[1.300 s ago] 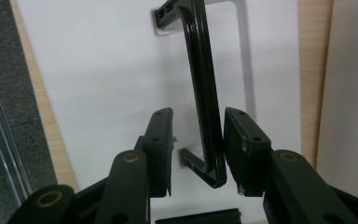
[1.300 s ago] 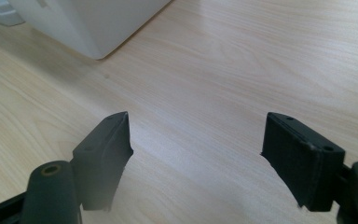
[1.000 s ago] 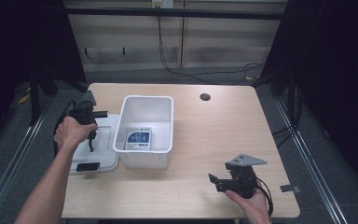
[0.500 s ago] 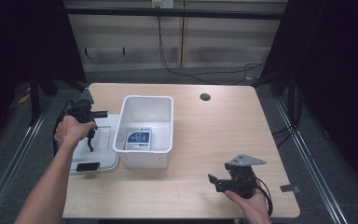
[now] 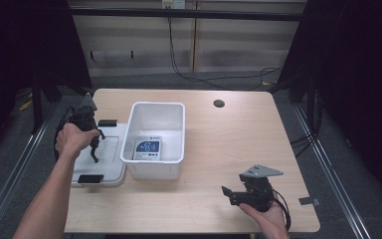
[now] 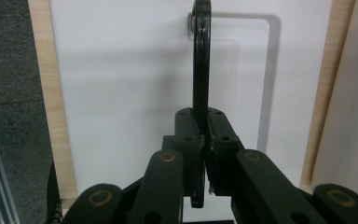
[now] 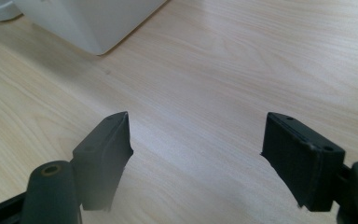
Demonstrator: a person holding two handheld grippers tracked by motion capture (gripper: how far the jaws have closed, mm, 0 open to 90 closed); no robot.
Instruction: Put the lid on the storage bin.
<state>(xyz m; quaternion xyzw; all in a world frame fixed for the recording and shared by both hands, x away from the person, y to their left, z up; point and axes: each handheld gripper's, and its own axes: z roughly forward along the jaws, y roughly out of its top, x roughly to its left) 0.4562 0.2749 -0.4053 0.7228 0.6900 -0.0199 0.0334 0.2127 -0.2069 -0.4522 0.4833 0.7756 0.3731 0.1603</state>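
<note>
Between closed left gripper (image 6: 204, 154) jaws, handle (image 6: 201, 70) lengthwise.

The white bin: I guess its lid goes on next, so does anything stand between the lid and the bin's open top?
Nothing visible does. The lid lies flat right beside the white bin, its black handle clamped by the left gripper. The card lies flat on the bin's bottom.

Light wood desk (image 5: 238, 149), a round dark hole (image 5: 219, 103) seen near its far edge. White open bin (image 5: 156, 142) is placed left of centre; flat white lid (image 5: 102, 162) is laid just beside it at the desk's left edge. Small grey tab (image 5: 308, 201) is seen at the right edge.
</note>
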